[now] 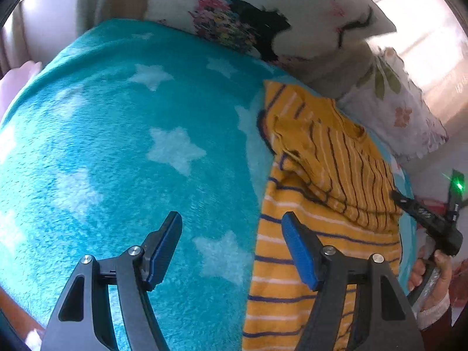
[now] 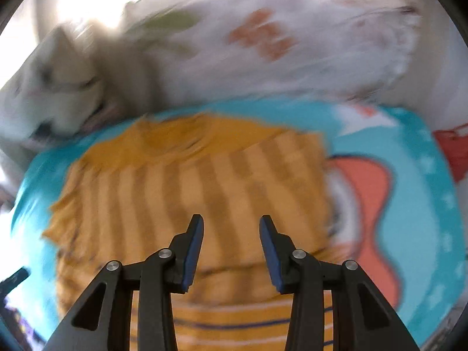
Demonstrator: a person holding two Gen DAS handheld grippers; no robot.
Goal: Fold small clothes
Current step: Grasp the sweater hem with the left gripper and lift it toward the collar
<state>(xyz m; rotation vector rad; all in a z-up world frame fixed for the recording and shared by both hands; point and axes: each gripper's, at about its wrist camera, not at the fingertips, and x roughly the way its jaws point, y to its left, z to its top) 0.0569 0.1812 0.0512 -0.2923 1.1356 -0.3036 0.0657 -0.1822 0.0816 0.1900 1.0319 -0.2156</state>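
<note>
A small yellow shirt with navy and white stripes (image 1: 321, 193) lies on a teal blanket with white stars (image 1: 131, 146), its upper part folded over the lower part. My left gripper (image 1: 231, 231) is open and empty, hovering over the shirt's left edge. My right gripper (image 2: 231, 228) is open and empty above the same shirt (image 2: 204, 181); this view is motion-blurred. The right gripper also shows in the left wrist view (image 1: 424, 219) at the shirt's right edge, held by a hand.
White floral pillows (image 1: 292, 23) lie along the blanket's far side (image 2: 263, 46). The blanket (image 2: 424, 204) has an orange-and-white print (image 2: 368, 204) right of the shirt. A red item (image 2: 453, 149) sits at the far right.
</note>
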